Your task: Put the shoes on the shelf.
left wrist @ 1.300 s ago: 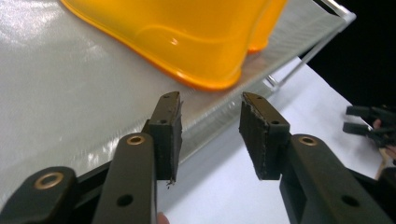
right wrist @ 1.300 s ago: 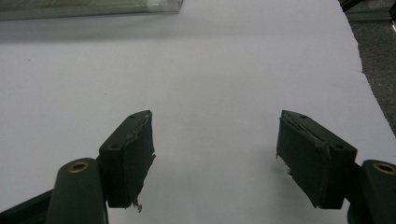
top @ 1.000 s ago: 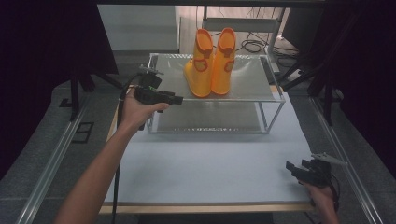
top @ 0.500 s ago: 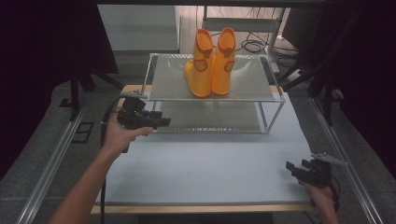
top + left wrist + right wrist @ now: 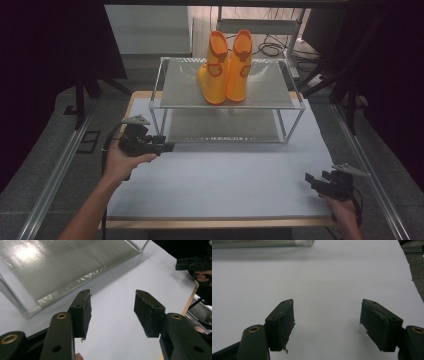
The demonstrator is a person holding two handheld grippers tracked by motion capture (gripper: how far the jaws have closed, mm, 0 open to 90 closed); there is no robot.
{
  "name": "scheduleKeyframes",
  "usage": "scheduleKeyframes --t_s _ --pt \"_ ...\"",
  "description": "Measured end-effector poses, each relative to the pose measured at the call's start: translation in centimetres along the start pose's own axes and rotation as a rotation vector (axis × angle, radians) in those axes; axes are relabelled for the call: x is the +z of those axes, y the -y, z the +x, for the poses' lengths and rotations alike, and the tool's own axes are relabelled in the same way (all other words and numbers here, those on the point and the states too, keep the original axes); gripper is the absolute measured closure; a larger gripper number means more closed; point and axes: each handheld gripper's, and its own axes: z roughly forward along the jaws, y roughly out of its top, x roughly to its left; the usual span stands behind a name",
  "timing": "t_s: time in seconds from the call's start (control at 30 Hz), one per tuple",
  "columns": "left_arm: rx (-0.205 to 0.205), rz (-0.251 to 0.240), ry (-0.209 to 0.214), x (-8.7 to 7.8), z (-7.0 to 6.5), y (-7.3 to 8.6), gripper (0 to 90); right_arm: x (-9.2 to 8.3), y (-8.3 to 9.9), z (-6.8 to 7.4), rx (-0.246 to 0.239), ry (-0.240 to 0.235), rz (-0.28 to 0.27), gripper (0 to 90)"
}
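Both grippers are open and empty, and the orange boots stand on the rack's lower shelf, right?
Not quite. The boots stand on the upper shelf of the rack, as the high view shows; the lower shelf is bare. The rest holds: the left gripper and right gripper are open with nothing between the jaws.

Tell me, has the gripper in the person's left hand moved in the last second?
Yes. The left gripper has drawn back from beside the rack's top shelf, down toward the table's near left side. Its jaws have just been opening, with nothing between them.
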Motion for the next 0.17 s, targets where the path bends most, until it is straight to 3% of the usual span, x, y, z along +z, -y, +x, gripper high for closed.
scheduleKeyframes --t_s 0.17 --pt "0.006 -0.002 -0.011 -0.08 -0.13 -0.16 46.2 -0.04 -0.08 0.01 -0.002 0.000 -0.008 27.1"
